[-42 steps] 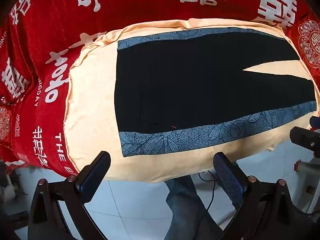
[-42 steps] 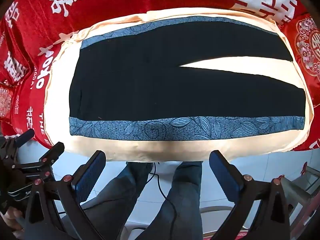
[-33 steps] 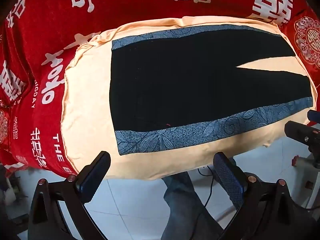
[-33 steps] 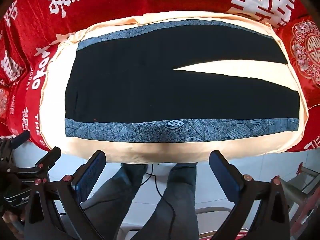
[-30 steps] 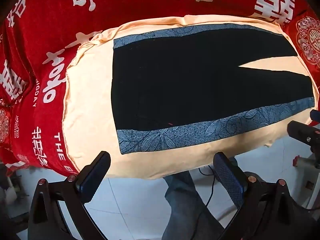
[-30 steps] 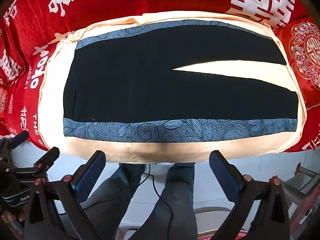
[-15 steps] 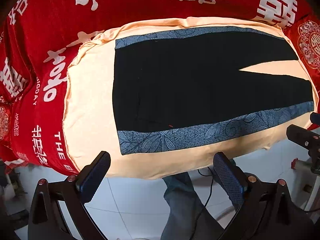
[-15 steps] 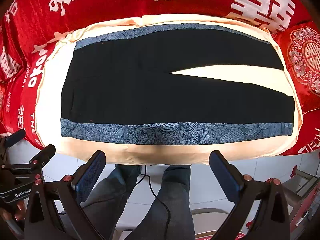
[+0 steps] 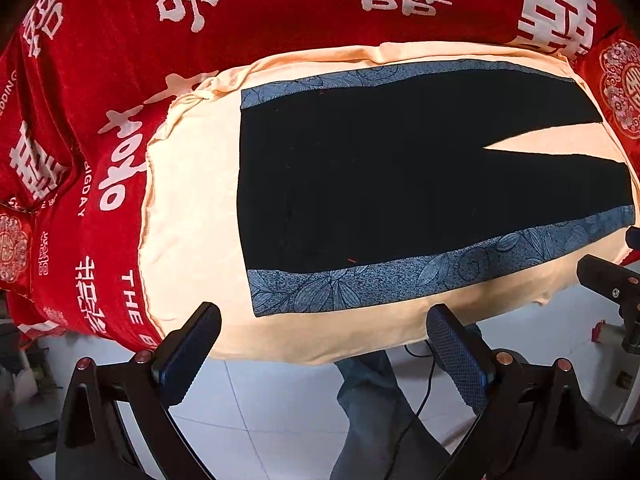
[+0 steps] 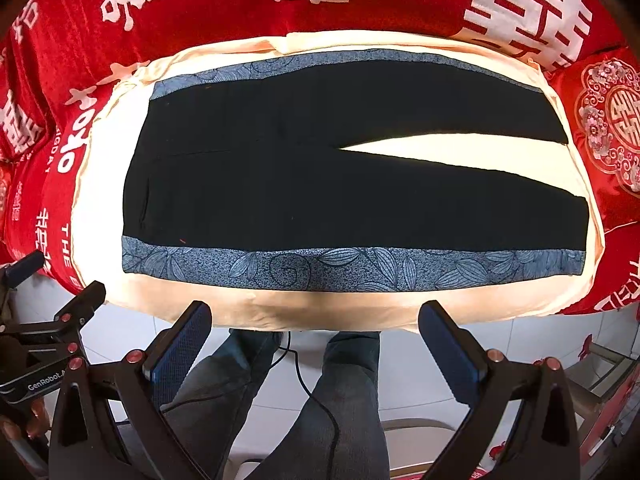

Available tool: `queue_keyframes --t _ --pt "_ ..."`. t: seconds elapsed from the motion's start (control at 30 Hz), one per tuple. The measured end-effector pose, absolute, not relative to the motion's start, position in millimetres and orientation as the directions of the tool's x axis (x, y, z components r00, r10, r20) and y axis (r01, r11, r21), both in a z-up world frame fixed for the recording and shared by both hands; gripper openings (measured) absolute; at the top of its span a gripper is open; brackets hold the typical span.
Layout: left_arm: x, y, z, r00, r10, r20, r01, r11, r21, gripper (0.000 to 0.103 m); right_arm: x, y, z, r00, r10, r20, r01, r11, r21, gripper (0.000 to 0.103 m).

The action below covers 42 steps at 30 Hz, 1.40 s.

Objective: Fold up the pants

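A peach cloth (image 10: 100, 184) is lying spread over a red blanket (image 10: 240, 12) that is carrying white characters. Below the edge, a white tiled floor (image 9: 280, 408) is showing, and a thin black cable (image 10: 316, 396) is running across a person's legs in jeans (image 10: 348, 392).

Both claws hang wide open over the floor (image 10: 120, 332), short of the surface's near edge (image 10: 280, 316), touching nothing. The pants (image 10: 320, 200) lie flat, unfolded, with bare cloth (image 9: 192, 200) on every side. The person's legs (image 10: 348, 392) and a cable (image 10: 308, 392) stand below, between the right claw's fingers (image 10: 180, 348).
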<state>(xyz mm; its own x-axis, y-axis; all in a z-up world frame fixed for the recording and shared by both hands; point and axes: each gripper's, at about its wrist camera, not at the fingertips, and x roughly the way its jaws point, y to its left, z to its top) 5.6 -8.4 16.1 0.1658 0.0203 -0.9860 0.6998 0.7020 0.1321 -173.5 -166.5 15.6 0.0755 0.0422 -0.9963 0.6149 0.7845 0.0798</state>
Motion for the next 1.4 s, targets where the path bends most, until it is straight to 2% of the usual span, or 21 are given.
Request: queue_keyframes --t 1.4 --pt "-19.0 -30.9 31.4 0.258 0.04 -0.965 0.702 0.678 0.216 0.103 -192.5 -182.9 15.7 0.128 0.066 -0.99 0.609 0.782 0.131 0.103"
